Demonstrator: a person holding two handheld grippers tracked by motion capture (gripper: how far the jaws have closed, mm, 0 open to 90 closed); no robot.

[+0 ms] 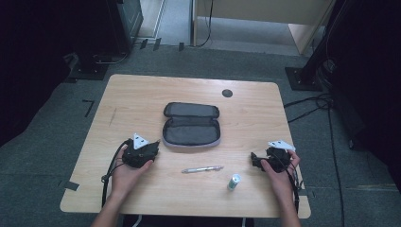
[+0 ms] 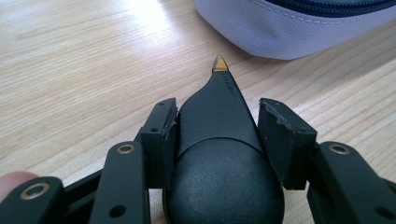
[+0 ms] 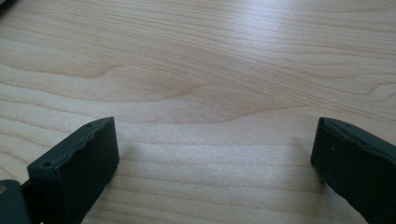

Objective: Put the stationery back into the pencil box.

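My left gripper [image 1: 150, 149] lies on the table left of an open grey pencil case [image 1: 191, 125]. In the left gripper view, my left gripper [image 2: 217, 116] has a black teardrop-shaped correction tape [image 2: 219, 154] between its jaws. Both pads touch its sides, and its yellow tip [image 2: 220, 63] points at the case's pale wall [image 2: 289, 32]. My right gripper [image 1: 259, 161] rests at the right front of the table. In the right gripper view, my right gripper [image 3: 215, 140] is wide open over bare wood.
A silver pen [image 1: 202, 169] lies at the front centre of the wooden table [image 1: 142, 94]. A small green-and-white tube [image 1: 233, 181] lies right of it. A round cable hole [image 1: 227, 93] sits at the back. Dark stands and cables surround the table.
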